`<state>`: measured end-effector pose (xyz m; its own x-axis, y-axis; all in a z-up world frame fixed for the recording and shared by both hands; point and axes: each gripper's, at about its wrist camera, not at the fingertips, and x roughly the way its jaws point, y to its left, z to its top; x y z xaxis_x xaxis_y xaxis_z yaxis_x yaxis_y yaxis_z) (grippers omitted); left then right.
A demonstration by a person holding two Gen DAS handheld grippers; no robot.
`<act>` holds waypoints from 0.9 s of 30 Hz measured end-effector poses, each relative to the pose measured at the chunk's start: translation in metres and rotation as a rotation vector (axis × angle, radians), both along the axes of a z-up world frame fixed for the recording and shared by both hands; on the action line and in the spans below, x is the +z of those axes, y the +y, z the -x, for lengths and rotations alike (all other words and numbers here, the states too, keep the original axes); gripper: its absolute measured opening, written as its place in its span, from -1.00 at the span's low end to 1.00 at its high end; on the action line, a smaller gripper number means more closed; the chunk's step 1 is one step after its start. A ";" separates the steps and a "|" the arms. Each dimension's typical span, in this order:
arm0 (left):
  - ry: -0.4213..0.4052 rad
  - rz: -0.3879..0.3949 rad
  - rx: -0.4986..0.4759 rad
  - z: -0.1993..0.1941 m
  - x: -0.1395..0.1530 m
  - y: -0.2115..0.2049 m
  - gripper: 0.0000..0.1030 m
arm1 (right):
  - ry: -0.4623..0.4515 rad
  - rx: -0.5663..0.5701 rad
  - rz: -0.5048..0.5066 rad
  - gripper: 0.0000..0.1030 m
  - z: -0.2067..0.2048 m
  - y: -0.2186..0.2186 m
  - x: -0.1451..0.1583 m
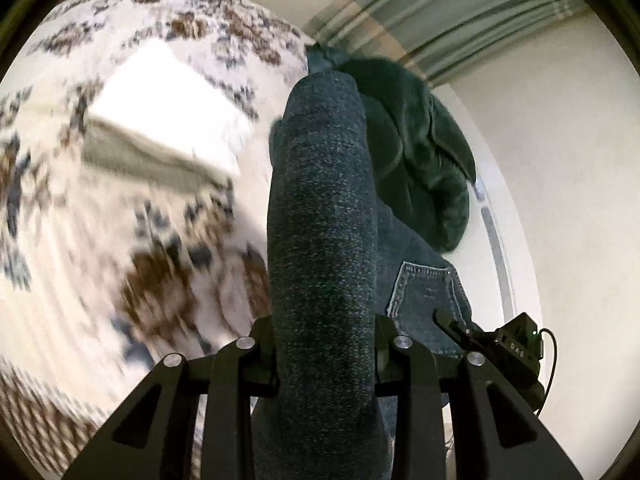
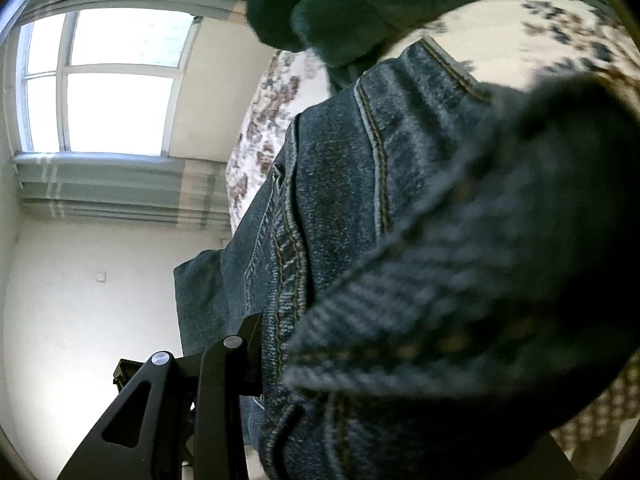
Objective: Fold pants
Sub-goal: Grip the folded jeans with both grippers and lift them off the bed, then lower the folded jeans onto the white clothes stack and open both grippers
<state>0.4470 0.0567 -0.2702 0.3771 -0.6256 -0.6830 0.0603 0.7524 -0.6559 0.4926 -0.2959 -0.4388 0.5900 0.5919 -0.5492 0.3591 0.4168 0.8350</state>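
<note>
The pants are dark blue jeans (image 1: pixel 324 240). In the left wrist view a thick fold of denim runs up between my left gripper's (image 1: pixel 326 354) fingers, which are shut on it and hold it lifted; a back pocket (image 1: pixel 428 288) shows to the right. My right gripper (image 1: pixel 464 328) shows there beside the pocket. In the right wrist view the jeans (image 2: pixel 380 208) fill the frame, seams and waistband close to the lens. My right gripper (image 2: pixel 280 344) is shut on the denim; only its left finger (image 2: pixel 240 344) shows, the other is hidden by cloth.
A dark green garment (image 1: pixel 416 144) lies past the jeans on a cream surface with brown and blue flowers (image 1: pixel 140 160); it also shows in the right wrist view (image 2: pixel 360 4). Beyond are a white wall (image 1: pixel 560 160), striped curtains (image 2: pixel 120 196) and a window (image 2: pixel 108 80).
</note>
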 end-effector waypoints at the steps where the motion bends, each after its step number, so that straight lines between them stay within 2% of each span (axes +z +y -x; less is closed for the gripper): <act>1: -0.003 0.000 0.001 -0.016 0.002 0.012 -0.48 | -0.003 -0.006 -0.006 -0.26 -0.017 0.013 0.001; 5: -0.018 -0.005 0.030 -0.085 -0.001 0.063 -0.48 | -0.023 -0.007 -0.020 -0.26 -0.093 0.059 -0.003; 9: -0.008 -0.012 0.086 -0.154 -0.018 0.111 -0.48 | -0.038 0.024 -0.034 -0.26 -0.181 0.104 -0.024; 13: 0.016 -0.028 0.134 -0.207 -0.045 0.148 -0.48 | -0.035 0.070 -0.051 -0.26 -0.275 0.146 -0.067; 16: 0.035 -0.041 0.158 -0.243 -0.076 0.172 -0.48 | -0.025 0.099 -0.060 -0.26 -0.327 0.169 -0.102; 22: 0.079 -0.066 0.180 -0.289 -0.136 0.206 -0.48 | 0.006 0.142 -0.072 -0.26 -0.408 0.197 -0.173; 23: 0.098 -0.074 0.179 -0.294 -0.148 0.209 -0.46 | 0.011 0.151 -0.063 -0.25 -0.408 0.199 -0.182; 24: 0.105 -0.081 0.176 -0.296 -0.157 0.212 -0.44 | 0.023 0.163 -0.043 -0.20 -0.415 0.201 -0.193; 25: 0.112 -0.099 0.177 -0.298 -0.163 0.214 -0.34 | 0.035 0.172 -0.023 -0.04 -0.422 0.203 -0.199; 27: 0.124 -0.138 0.177 -0.299 -0.170 0.217 -0.18 | 0.057 0.210 0.041 0.13 -0.428 0.205 -0.204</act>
